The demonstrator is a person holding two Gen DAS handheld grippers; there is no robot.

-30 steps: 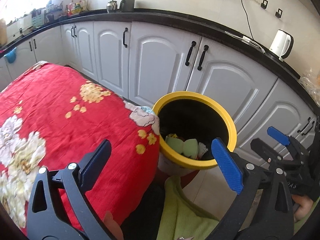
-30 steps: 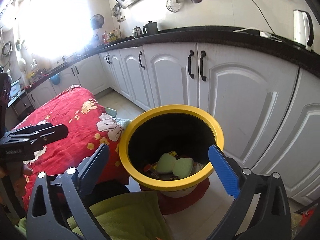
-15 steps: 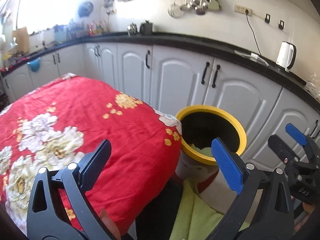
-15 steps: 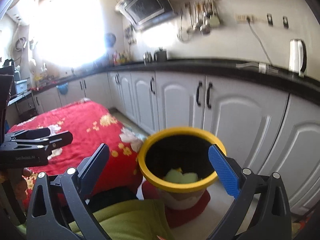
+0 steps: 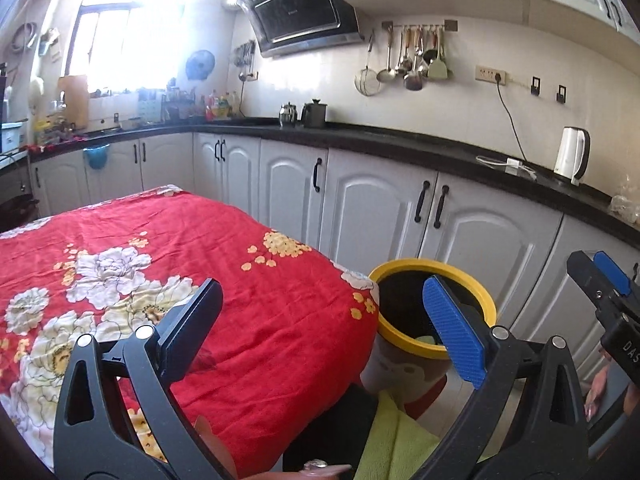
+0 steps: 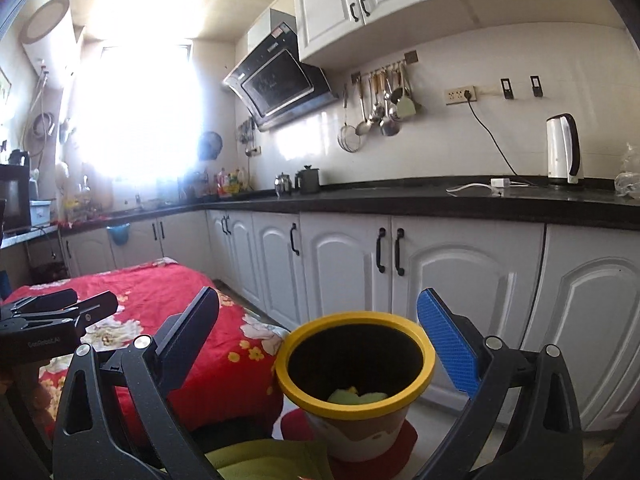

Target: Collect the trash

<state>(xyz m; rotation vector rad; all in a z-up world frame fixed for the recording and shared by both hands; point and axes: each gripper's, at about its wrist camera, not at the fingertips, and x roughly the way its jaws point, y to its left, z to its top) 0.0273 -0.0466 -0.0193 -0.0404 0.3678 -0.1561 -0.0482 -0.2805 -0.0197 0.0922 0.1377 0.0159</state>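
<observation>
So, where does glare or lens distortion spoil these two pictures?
Left wrist view: the window is blown out white, and the countertop bows from fisheye distortion. Right wrist view: glare around the window washes out the wall, yet the yellow-rimmed bin stays sharp.

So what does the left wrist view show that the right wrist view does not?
Only the left wrist view: most of the red flowered tablecloth's top, and the right gripper at its edge.

Only the right wrist view: the white cylindrical water heater, the round red mat and the left gripper.

Both: the yellow-rimmed trash bin holding pale green scraps, white electric kettle.
</observation>
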